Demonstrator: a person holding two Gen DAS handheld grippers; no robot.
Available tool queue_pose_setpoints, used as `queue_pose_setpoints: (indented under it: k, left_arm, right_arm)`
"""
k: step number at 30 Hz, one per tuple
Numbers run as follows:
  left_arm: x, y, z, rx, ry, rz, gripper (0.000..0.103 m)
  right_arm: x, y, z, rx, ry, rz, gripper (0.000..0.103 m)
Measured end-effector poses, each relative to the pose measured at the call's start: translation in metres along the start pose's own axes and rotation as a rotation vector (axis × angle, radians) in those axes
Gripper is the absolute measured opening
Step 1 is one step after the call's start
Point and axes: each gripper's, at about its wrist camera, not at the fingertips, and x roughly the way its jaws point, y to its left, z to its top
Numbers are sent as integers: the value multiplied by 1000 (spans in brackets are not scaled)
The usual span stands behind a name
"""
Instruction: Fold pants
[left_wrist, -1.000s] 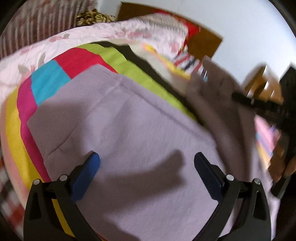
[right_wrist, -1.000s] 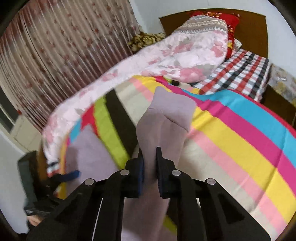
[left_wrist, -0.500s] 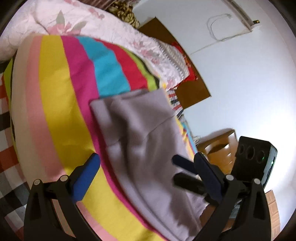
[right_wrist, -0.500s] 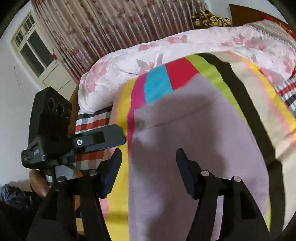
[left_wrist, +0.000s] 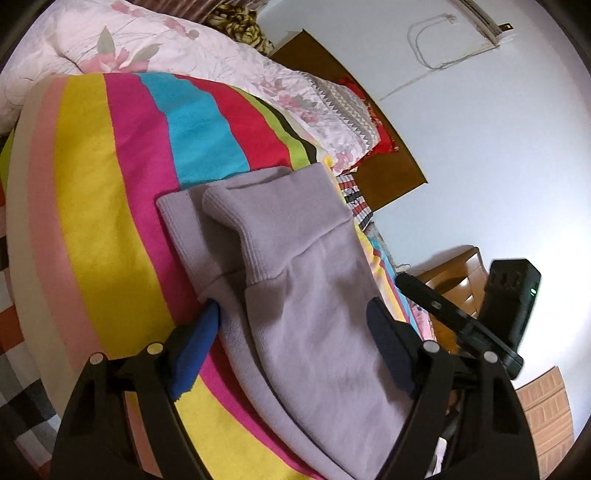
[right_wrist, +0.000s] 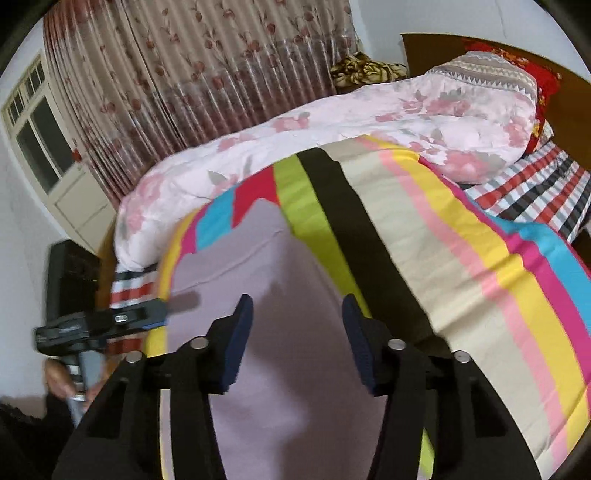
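Pants (left_wrist: 306, 295), one folded pair, between two spread claws.

Ahead: bed with striped blanket (right_wrist: 461, 236), floral quilt (right_wrist: 369, 122), wooden headboard (left_wrist: 384, 147). Up-left: patterned curtain (right_wrist: 207, 70), window (right_wrist: 33, 136). White wall (left_wrist: 498, 147), wooden cabinet (left_wrist: 456, 267) to the right.

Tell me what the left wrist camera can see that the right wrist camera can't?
Only the left wrist view shows the ribbed cuffs of the pants lying on top of the fold, a cable on the white wall, and a wooden cabinet.

Only the right wrist view shows the flowered curtain and the window.

Both show the lilac pants on the striped blanket, the pink floral quilt, and both grippers open: left gripper, right gripper.
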Motion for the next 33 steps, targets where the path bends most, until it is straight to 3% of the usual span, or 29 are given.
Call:
queue_pose_setpoints:
  k: [7, 13, 14, 16, 17, 18, 20, 24, 26, 30, 32, 33]
  left_arm:
    - [-16, -32, 12, 137, -76, 117, 80]
    - [13, -7, 16, 81, -30, 164, 76]
    - [14, -4, 14, 78, -36, 179, 68]
    - [13, -4, 12, 90, -60, 209, 44]
    - [10, -3, 13, 113, -64, 192, 20]
    - [10, -3, 14, 110, -52, 147, 11]
    - [0, -10, 13, 119, -73, 133, 10]
    - [-33, -39, 10, 219, -162, 179, 10]
    - [-34, -36, 13, 207, -145, 215, 10]
    - [4, 10, 18, 97, -1, 242, 14]
    - [3, 17, 15, 103, -9, 229, 18]
    - [-1, 17, 14, 105, -21, 228, 25]
  right_arm:
    - [30, -8, 17, -34, 40, 14, 44]
    - [49, -6, 23, -60, 107, 22, 43]
    - [53, -7, 21, -59, 121, 35, 41]
    - [53, -6, 19, -67, 122, 51, 21]
    - [49, -3, 18, -75, 97, 58, 15]
    - [45, -1, 18, -83, 79, 62, 8]
    - [34, 7, 19, -101, 38, 57, 7]
    - [8, 27, 29, -121, -48, 56, 7]
    - [18, 33, 34, -126, -18, 43, 7]
    - [64, 27, 23, -113, 126, -22, 7]
    - [68, 20, 16, -72, 113, 1, 8]
    - [66, 17, 15, -54, 103, 15, 12]
